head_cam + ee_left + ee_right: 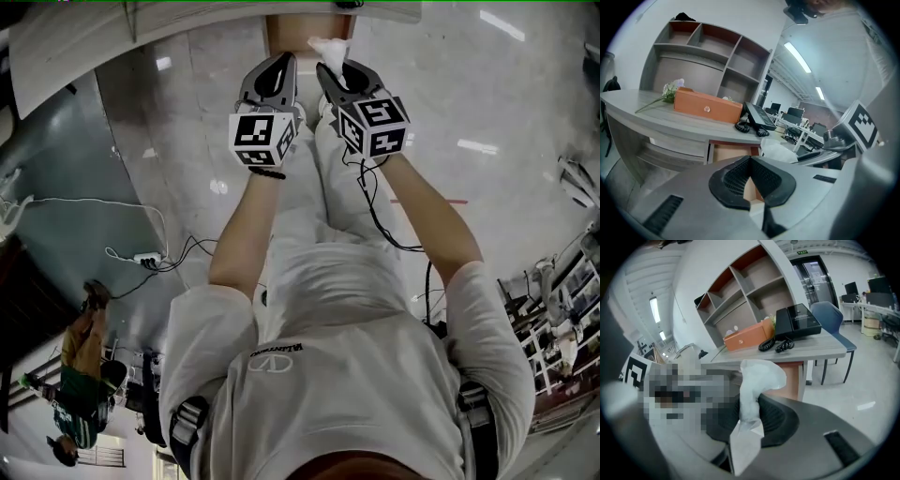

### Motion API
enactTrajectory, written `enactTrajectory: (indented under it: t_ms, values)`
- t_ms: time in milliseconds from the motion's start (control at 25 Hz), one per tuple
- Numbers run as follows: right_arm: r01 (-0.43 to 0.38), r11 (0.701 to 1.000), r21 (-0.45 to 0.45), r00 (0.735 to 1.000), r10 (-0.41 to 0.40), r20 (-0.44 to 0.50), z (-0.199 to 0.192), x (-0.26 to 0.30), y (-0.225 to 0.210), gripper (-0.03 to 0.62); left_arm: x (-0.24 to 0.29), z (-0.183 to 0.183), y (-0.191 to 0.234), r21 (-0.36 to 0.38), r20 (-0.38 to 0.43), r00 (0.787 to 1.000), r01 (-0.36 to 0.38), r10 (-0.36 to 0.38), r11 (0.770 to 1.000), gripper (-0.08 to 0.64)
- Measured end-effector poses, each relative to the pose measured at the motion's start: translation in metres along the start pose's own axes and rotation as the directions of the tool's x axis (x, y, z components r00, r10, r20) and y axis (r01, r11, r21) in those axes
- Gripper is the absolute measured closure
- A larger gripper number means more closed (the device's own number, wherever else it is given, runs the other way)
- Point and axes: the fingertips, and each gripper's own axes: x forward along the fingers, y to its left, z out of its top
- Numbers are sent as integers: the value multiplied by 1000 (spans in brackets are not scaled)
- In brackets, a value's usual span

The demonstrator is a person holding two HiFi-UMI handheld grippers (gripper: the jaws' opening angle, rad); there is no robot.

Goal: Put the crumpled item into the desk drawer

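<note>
White crumpled tissue (757, 380) is clamped between the jaws of the right gripper (750, 401), one loose tail hanging below the pads and the bunched top standing above them. In the head view, the tissue (328, 47) in the right gripper (333, 67) sits right at the open desk drawer (292, 33), which is pulled out from under the front edge of the desk (187, 23); whether it is over the drawer's opening or just short of it I cannot tell. The left gripper (284, 59) is held beside the right one, close but apart. Its own view shows the left gripper (750, 159) with its jaw tips together and nothing between them; the drawer (733, 152) with its brown wooden inside shows beyond, and the tissue (776, 152) lies just to the right. On the desktop (656, 119) an orange box (708, 106) stands near the middle, with a black telephone (759, 117) beside it toward the desk's end and a pale flower sprig (670, 89) at its other side. A shelf unit (708, 56) rises from the desk's back edge.
</note>
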Motion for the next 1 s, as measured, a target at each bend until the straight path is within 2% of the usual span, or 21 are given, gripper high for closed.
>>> enactTrajectory:
  t_ms: [600, 1000]
  values:
    - [14, 998, 58, 1000, -13, -22, -61, 62, -37, 495, 48, -83, 24, -28, -69, 997, -26, 24, 999, 558]
    - [18, 999, 42, 999, -17, -42, -78, 90, -49, 495, 68, -113, 37, -48, -93, 995, -28, 23, 998, 558]
